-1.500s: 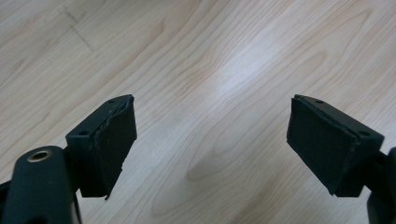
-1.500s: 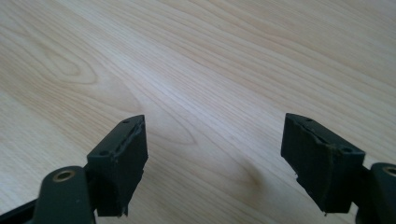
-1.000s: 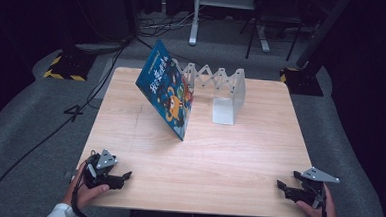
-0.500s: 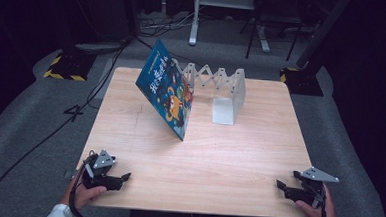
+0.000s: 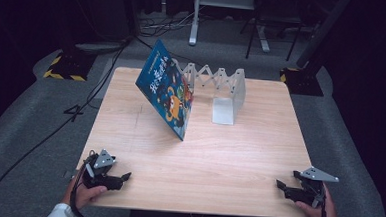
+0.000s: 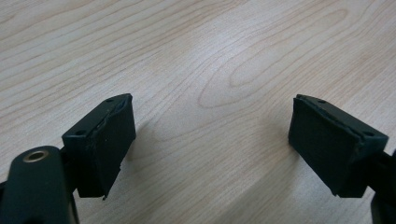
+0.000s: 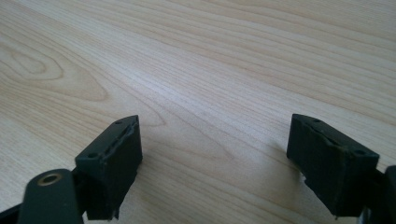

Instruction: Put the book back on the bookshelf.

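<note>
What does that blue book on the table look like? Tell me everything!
The blue book has a thin, glossy-looking cover with bright cartoon figures in orange, yellow and green and a line of white characters near its top. It is closed and stands tilted on its lower edge on the wooden table, its top leaning toward the left. Its far end is by the left end of the white zigzag book rack; whether they touch is unclear. No tool touches it.

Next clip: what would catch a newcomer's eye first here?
The blue picture book leaning tilted against the white accordion book rack at the far middle of the wooden table. Then the two grippers at the near corners, left gripper and right gripper, both open and holding nothing.
</note>
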`<action>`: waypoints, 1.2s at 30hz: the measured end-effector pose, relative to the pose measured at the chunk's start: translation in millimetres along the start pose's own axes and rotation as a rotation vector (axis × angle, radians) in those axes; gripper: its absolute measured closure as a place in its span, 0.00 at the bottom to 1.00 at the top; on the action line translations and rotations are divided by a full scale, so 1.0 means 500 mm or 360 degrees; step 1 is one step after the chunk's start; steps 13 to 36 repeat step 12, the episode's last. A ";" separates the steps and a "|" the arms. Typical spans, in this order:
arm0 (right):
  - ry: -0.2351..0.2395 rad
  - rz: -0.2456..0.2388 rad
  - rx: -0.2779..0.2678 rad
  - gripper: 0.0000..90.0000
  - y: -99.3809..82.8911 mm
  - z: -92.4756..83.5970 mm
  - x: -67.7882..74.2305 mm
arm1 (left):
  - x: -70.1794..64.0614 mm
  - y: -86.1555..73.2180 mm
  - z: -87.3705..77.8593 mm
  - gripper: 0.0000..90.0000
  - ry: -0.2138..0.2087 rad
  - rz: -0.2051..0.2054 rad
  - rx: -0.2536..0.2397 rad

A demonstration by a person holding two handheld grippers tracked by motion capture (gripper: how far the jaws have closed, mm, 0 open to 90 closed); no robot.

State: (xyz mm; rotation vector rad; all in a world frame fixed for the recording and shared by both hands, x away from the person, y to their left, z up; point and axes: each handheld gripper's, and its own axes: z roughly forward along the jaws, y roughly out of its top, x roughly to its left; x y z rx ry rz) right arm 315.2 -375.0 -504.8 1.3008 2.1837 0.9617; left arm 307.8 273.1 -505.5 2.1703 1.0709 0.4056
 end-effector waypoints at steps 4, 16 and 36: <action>0.0001 0.0001 0.0004 0.19 0.001 0.002 0.000 | 0.000 0.000 0.000 0.17 0.0002 0.0005 -0.0001; 0.0001 0.0001 0.0003 0.19 0.001 0.002 0.000 | 0.001 0.001 0.002 0.17 -0.0004 0.0002 -0.0006; 0.0001 0.0001 0.0003 0.19 0.001 0.002 0.000 | 0.001 0.001 0.002 0.17 -0.0004 0.0002 -0.0006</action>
